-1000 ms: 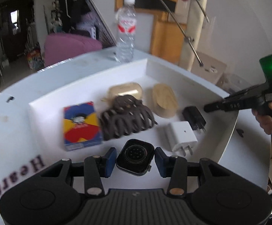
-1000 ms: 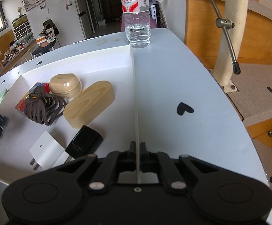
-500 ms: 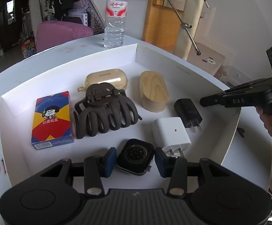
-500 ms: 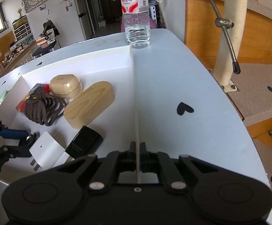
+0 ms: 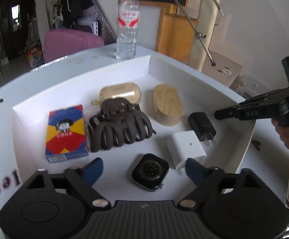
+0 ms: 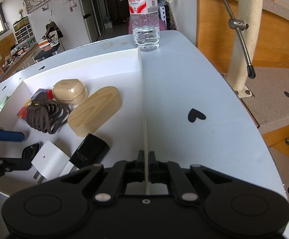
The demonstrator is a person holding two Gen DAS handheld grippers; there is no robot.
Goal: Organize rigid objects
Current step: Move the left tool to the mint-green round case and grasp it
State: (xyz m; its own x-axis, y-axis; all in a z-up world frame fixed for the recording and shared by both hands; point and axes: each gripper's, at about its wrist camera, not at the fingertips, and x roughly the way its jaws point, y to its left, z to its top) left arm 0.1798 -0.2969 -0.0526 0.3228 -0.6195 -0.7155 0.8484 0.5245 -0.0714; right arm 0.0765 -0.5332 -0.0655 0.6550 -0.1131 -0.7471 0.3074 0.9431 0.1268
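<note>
The left gripper (image 5: 144, 169) has just been opening its jaws, and they now stand wide with the watch body (image 5: 150, 172) lying face-down between them on the floor of the white tray (image 5: 80, 83), touched by neither blue pad. From that watch, the white charger (image 5: 185, 148) sits just beside it at about two o'clock, the brown hair claw (image 5: 120, 127) at eleven o'clock, and the card box (image 5: 65, 133) further off at ten.

The right gripper (image 6: 146, 157) is pinched fully closed on the tray's thin right-hand wall (image 6: 143, 103), holding the tray steady.

The trouble I'd watch for is on the way out. The right-side blue pad (image 5: 194, 172) is very near the prongs of the white charger, so a careless lift or sideways drift could nudge it against the black charger (image 5: 202, 126). A low pull-back might also drag the watch along. If the closed gripper lets go or tugs, the light tray could slide on the table (image 6: 184, 79) and scatter the row.
</note>
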